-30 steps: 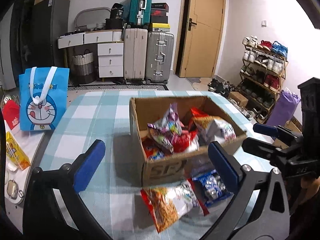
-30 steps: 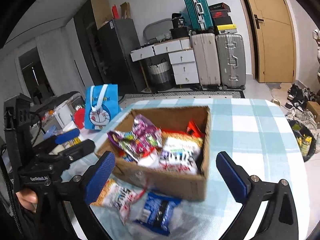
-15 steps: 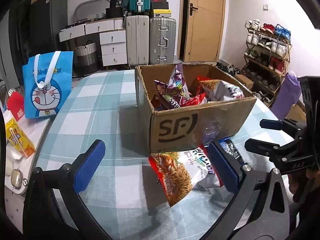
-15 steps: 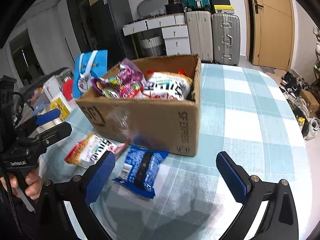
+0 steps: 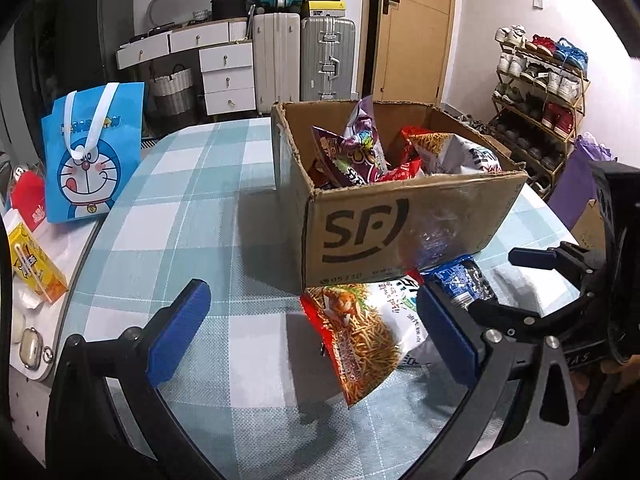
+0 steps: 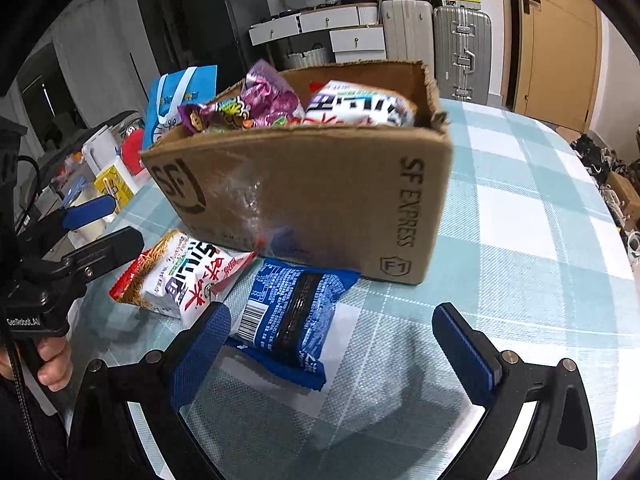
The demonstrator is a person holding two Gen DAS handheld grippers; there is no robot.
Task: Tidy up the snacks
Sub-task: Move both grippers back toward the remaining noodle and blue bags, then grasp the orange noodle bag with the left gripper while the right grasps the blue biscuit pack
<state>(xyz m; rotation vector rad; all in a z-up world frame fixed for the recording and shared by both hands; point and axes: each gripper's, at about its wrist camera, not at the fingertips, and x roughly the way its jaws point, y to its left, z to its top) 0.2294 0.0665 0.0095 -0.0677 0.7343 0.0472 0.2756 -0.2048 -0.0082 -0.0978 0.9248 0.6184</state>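
Observation:
A cardboard SF box holding several snack bags stands on the checked table. In front of it lie a red-and-white noodle snack bag and a blue snack pack. My left gripper is open and empty, low over the table, with the noodle bag between its fingers. My right gripper is open and empty, with the blue pack by its left finger. Each gripper shows in the other's view.
A blue Doraemon bag stands at the table's left edge. A yellow drink carton and small items lie on a side surface further left. Suitcases, drawers and a shoe rack stand behind the table.
Both grippers have dropped lower and moved closer to the two snack packs in front of the box. Both stay open.

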